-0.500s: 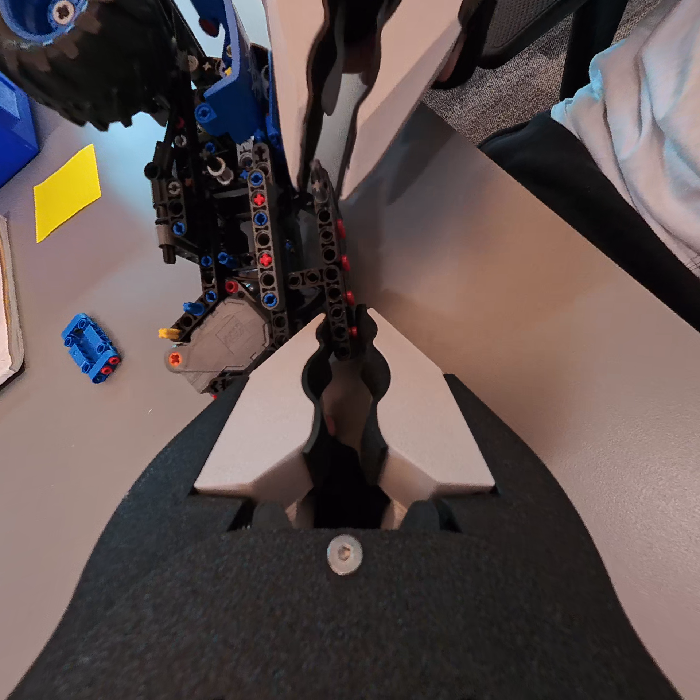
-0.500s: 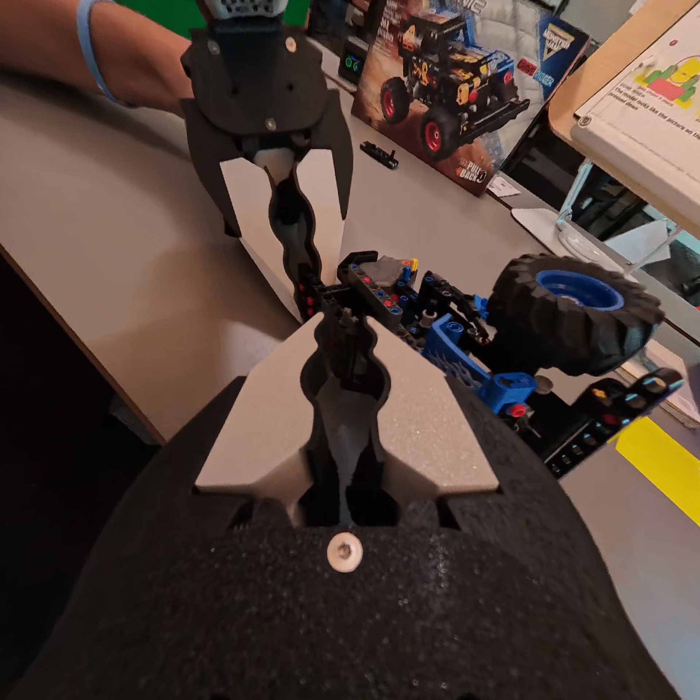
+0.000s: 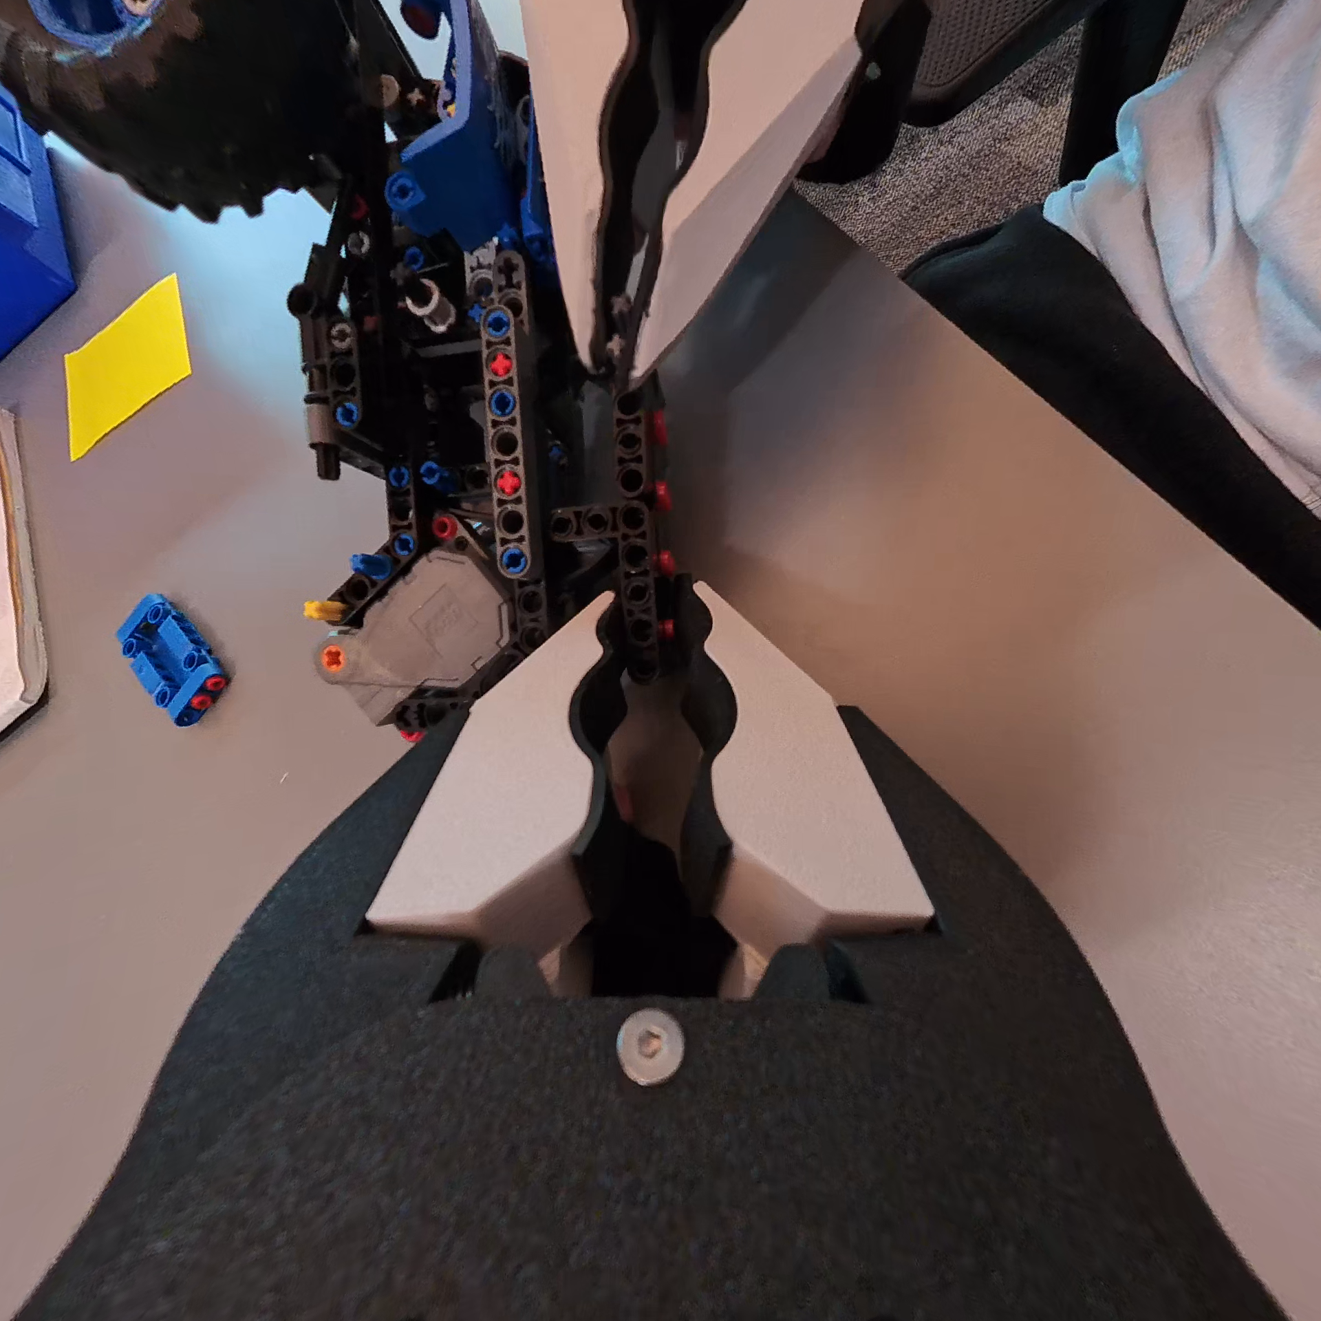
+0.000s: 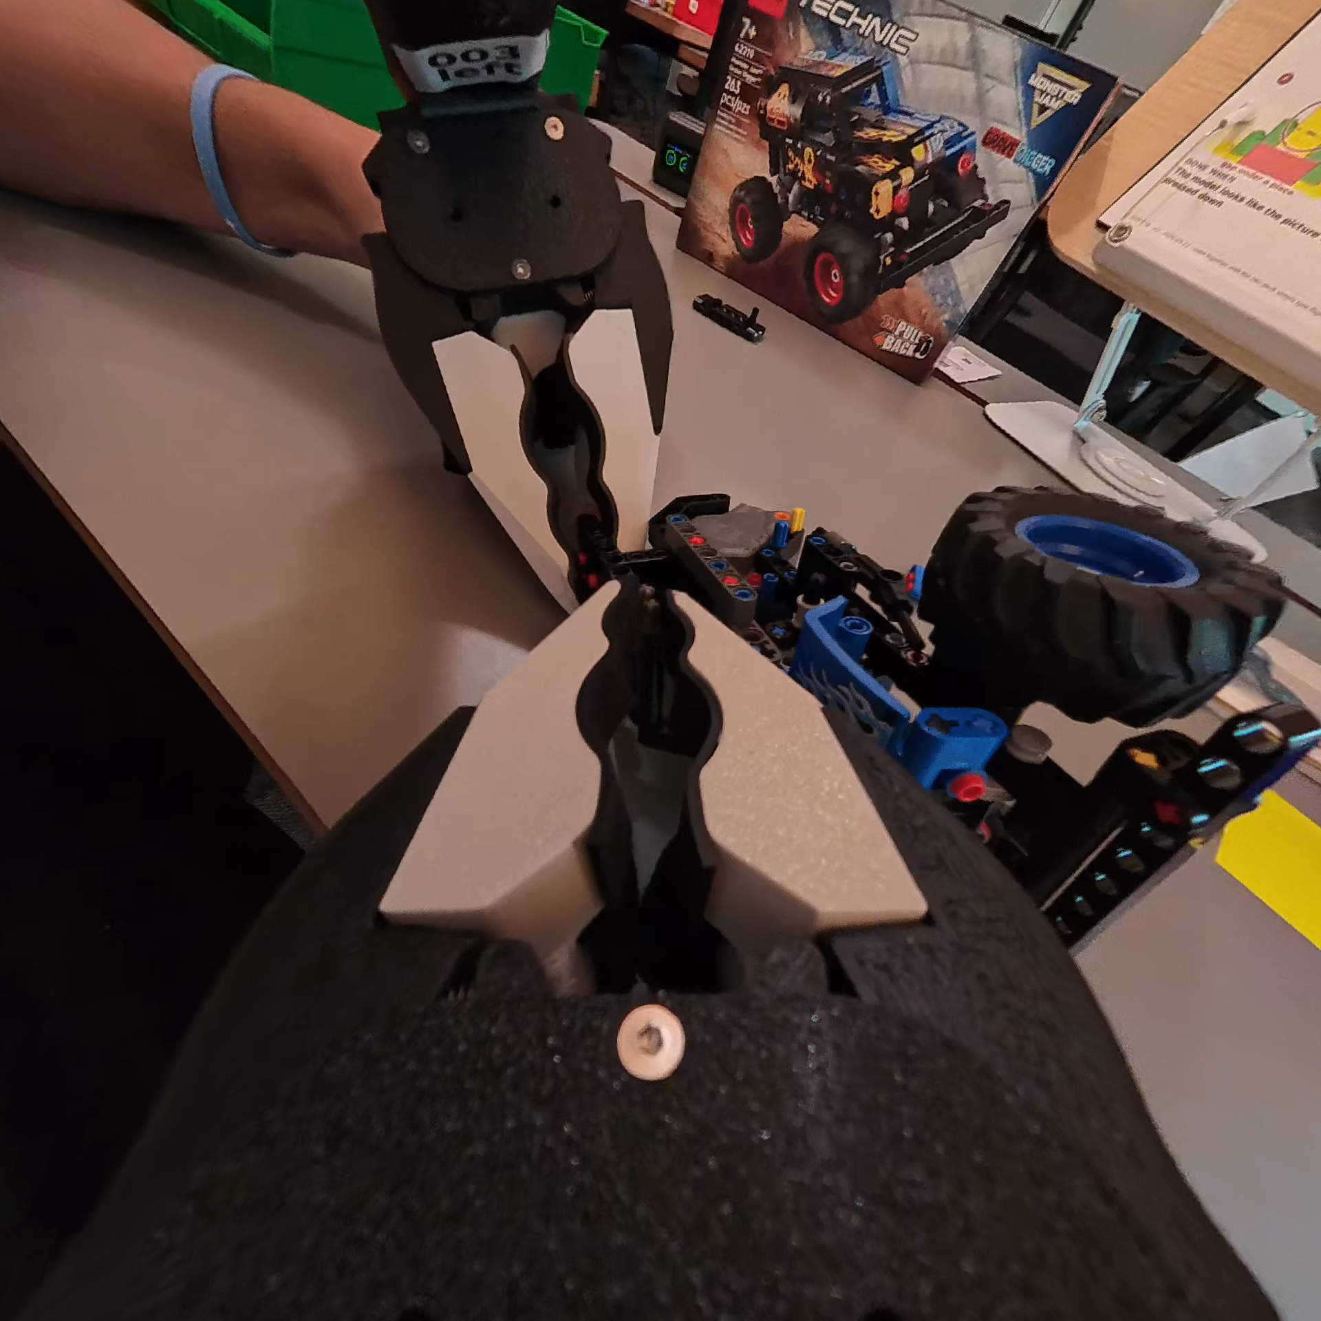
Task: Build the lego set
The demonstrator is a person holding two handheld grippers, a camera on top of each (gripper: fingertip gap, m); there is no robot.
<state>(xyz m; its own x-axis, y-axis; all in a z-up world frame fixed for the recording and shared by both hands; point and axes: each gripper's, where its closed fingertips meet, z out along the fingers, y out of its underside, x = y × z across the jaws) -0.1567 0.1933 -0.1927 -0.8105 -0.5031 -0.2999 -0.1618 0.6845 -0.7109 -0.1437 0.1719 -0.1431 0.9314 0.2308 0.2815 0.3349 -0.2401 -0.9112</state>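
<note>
A half-built toy truck chassis [image 3: 500, 443] of black and blue building pieces lies on the grey table [image 3: 929, 572]. It has a grey motor block [image 3: 436, 629] and one big black tyre [image 3: 193, 107] with a blue rim. My left gripper [image 3: 647, 607] is shut on the near end of its black side beam [image 3: 632, 515], which has red pins. My right gripper [image 3: 616, 357] comes in from the opposite side and is shut on a thin black part at the beam's far end. In the right wrist view, my right gripper [image 4: 643, 597] faces the left gripper [image 4: 593, 557] across the chassis [image 4: 715, 565], with the tyre [image 4: 1072, 629] at the right.
A loose blue piece [image 3: 171, 661], a yellow note [image 3: 125, 364] and a blue bin [image 3: 28, 236] lie left of the chassis. A toy truck box [image 4: 858, 193], a small black piece [image 4: 729, 317], a booklet stand [image 4: 1215, 214] and green bins [image 4: 322, 43] are behind. The table edge [image 4: 179, 629] is close. My right fingertips sit around 6 centimetres from my left ones. The yellow note [image 3: 125, 364] is about equally far from each gripper, around 30 centimetres.
Both grippers stay shut on the chassis in the same places. The views shift only very slightly.
</note>
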